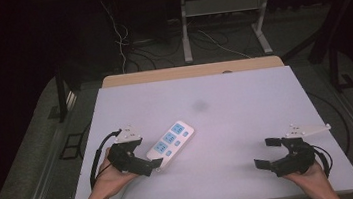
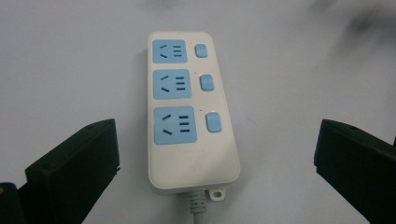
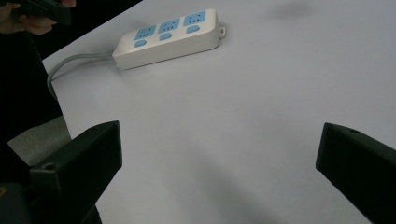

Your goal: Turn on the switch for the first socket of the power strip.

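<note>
Nearest us, our left gripper hangs wide-jawed over the cord end of the white three-socket power strip with blue faces – left-centre on the pale table. Likely approach; next, straddle and close. Our right gripper rests well apart, empty – jaws spread.

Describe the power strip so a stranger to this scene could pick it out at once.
Start from the white table, then look to its near left part, just ahead of the left hand-held gripper. The power strip lies there flat: a cream bar with three blue sockets, three blue switches and a grey cord.
</note>
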Demonstrator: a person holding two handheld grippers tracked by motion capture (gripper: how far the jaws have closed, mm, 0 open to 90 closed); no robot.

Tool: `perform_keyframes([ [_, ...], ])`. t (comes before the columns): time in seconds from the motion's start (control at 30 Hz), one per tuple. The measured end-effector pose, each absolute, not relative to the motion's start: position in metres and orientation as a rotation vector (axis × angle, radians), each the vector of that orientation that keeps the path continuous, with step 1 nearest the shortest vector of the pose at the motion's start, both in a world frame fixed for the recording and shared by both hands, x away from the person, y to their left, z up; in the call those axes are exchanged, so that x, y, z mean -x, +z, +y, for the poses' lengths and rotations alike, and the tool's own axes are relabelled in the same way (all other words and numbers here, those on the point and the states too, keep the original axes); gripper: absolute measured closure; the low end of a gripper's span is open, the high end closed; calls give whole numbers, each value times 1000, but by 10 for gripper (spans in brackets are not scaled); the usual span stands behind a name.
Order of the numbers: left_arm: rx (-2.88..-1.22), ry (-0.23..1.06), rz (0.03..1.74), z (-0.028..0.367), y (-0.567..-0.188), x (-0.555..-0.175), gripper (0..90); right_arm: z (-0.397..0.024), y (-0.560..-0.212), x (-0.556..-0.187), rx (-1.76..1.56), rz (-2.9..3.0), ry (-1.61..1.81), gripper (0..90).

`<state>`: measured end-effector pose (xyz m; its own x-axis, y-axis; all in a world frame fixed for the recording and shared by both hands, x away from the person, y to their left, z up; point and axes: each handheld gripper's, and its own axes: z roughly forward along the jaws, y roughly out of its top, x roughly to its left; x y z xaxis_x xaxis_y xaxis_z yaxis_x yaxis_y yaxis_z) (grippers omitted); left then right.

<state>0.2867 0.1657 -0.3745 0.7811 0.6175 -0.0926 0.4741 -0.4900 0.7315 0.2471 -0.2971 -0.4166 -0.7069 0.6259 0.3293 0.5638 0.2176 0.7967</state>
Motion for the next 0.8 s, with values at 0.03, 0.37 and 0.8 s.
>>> perform_keyframes([
  [0.03,-2188,230,803,165,-374,-288,0,-297,-417,-247,-1175,2402,1527,1],
  [0.37,-2257,216,764,153,-370,-300,0,-297,-417,-247,-1161,2411,1522,1],
  [0.8,-2329,177,720,137,-366,-317,0,-296,-417,-247,-1153,2413,1522,1],
])
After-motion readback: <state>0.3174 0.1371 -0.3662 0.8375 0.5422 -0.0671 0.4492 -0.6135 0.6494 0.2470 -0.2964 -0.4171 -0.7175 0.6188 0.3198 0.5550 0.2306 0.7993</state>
